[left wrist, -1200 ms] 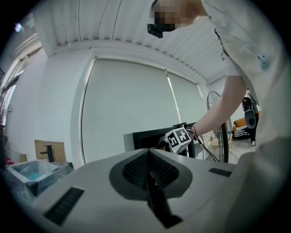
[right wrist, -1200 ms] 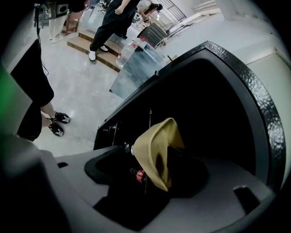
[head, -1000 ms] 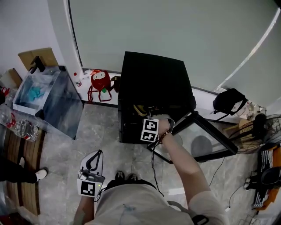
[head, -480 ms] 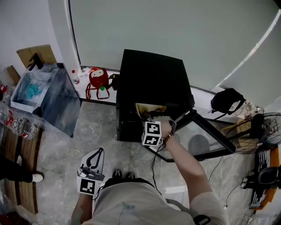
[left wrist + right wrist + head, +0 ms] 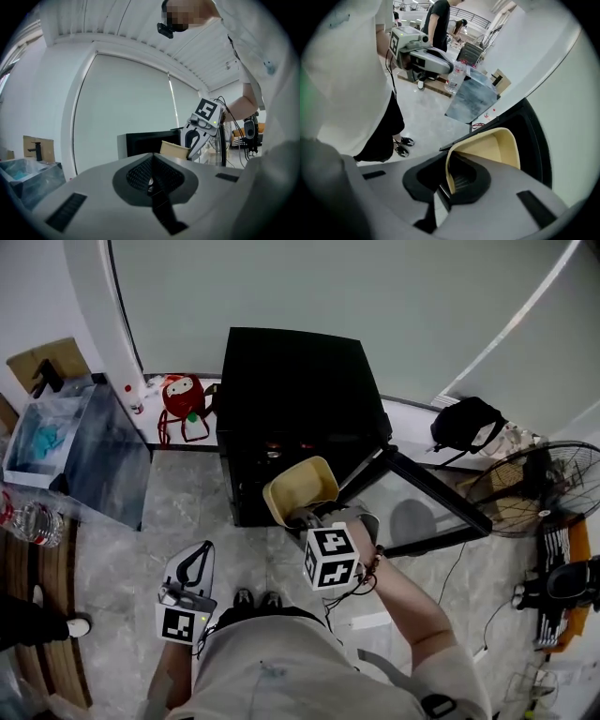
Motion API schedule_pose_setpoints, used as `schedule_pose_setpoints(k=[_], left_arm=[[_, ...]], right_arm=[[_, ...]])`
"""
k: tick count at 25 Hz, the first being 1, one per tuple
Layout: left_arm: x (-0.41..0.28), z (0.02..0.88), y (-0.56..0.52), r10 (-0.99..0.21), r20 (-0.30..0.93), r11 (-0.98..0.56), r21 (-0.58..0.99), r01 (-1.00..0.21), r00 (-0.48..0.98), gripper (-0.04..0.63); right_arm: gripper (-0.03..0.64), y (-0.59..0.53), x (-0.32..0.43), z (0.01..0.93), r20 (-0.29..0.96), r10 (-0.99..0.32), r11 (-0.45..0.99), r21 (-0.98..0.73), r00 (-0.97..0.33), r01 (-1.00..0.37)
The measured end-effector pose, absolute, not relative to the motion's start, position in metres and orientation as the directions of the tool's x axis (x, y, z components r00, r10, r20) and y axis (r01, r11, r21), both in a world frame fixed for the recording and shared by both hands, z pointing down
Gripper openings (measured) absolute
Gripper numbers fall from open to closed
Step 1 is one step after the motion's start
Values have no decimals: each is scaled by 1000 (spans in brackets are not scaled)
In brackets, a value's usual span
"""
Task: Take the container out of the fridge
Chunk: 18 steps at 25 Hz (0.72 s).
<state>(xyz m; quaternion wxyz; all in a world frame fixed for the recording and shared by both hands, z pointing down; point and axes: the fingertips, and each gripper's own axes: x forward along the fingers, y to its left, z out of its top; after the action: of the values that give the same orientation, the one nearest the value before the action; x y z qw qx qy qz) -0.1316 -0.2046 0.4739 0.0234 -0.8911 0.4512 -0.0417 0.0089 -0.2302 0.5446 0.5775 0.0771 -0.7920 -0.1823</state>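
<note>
A cream plastic container hangs tilted in front of the black fridge, outside its opening. My right gripper is shut on the container's near rim, and in the right gripper view the thin wall of the container sits pinched between the jaws of the right gripper. The fridge's glass door stands swung open to the right. My left gripper hangs low at the left, shut and holding nothing. From the left gripper view the container shows beside the fridge.
A clear plastic box stands left of the fridge, with a red bag against the wall. A black bag and a fan are at the right. A cable trails over the floor. Someone's shoe is at far left.
My right gripper has pulled back toward the person with the container, which has come out of the fridge opening into the open. The left gripper has barely moved.
</note>
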Motion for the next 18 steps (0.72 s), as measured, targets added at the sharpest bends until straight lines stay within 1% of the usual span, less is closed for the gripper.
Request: schedule_pose_setpoints(k=[6,12,18], left_arm=[[-115,471,-206,-775,51,-632,-80,-771,630,6],[-104,466,-206,-761,35,-649,-64,-758,648,6],[-103,464,-204,-763,34,-646,-45,-762,645,6]], right_arm=[[25,-190,13,546,914,-266,938,318,-307,134],[23,-179,23,555,927,-225,956,269,-300,117],[21,-172,25,556,934,-204,956,255,-295,144]])
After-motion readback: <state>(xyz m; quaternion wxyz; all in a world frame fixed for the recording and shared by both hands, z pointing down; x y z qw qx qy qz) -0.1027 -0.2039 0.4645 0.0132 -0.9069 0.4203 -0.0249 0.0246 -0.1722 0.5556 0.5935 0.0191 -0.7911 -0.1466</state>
